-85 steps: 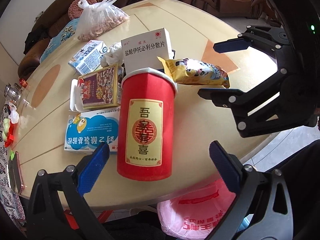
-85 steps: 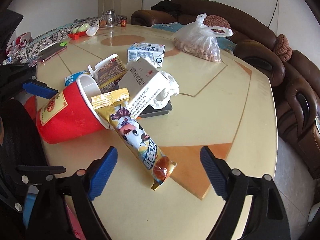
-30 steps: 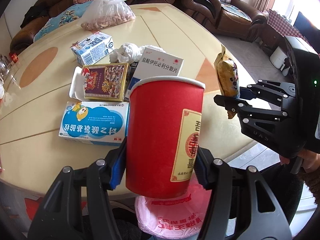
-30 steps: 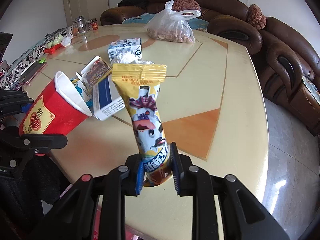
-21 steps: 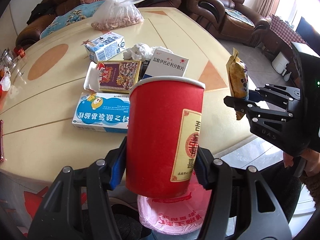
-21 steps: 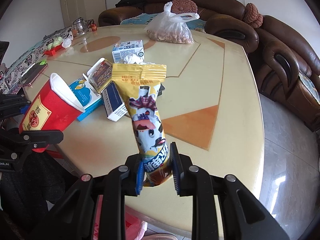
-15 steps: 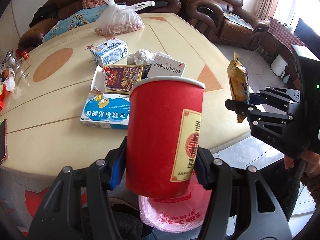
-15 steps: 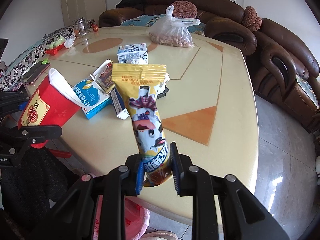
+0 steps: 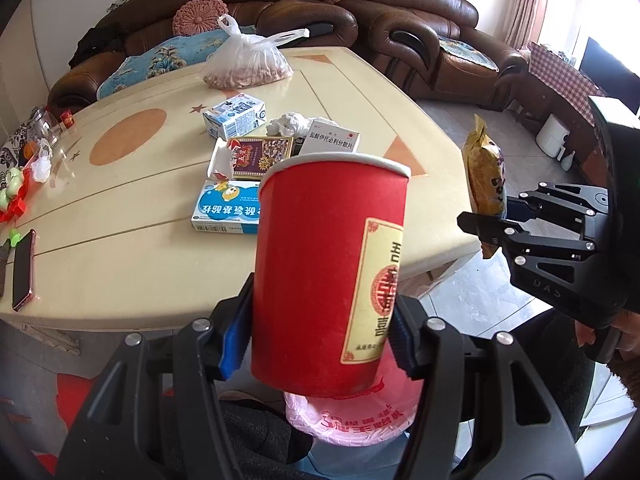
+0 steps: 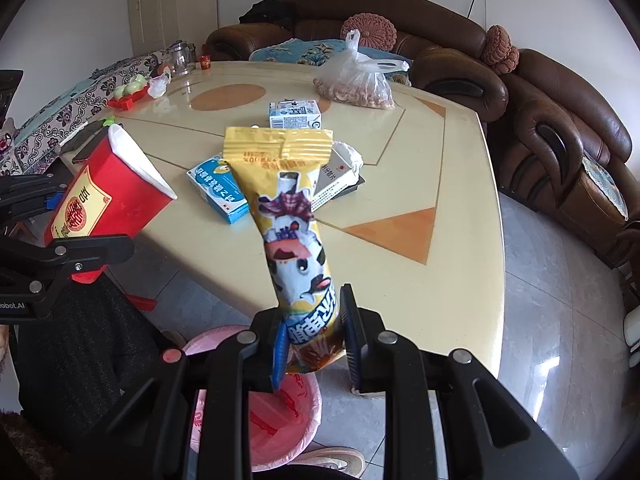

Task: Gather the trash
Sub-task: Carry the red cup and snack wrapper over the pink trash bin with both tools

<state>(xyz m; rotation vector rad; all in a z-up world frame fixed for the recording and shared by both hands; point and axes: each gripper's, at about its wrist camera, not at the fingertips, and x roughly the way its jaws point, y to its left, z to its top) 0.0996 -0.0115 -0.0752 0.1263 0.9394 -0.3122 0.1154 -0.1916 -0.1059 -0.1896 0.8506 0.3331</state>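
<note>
**Both Grippers Loaded Above the Bin**

Beige table (image 9: 120, 216) carries boxes near its centre. Left gripper (image 9: 320, 344) clamps the red paper cup (image 9: 324, 272) (upright) off the table's near edge, above the pink-lined trash bin (image 9: 352, 424). Right gripper (image 10: 314, 344) pinches the yellow snack wrapper (image 10: 292, 232) by its lower end, past that same edge.

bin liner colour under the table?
Pink with red print, on the bin liner; right wrist view shows it best.

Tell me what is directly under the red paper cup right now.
Below the red paper cup, held off the table in the left gripper, sits a bin lined with a pink plastic bag. The cup hides the middle of the bin's mouth, so its contents cannot be seen there.
</note>
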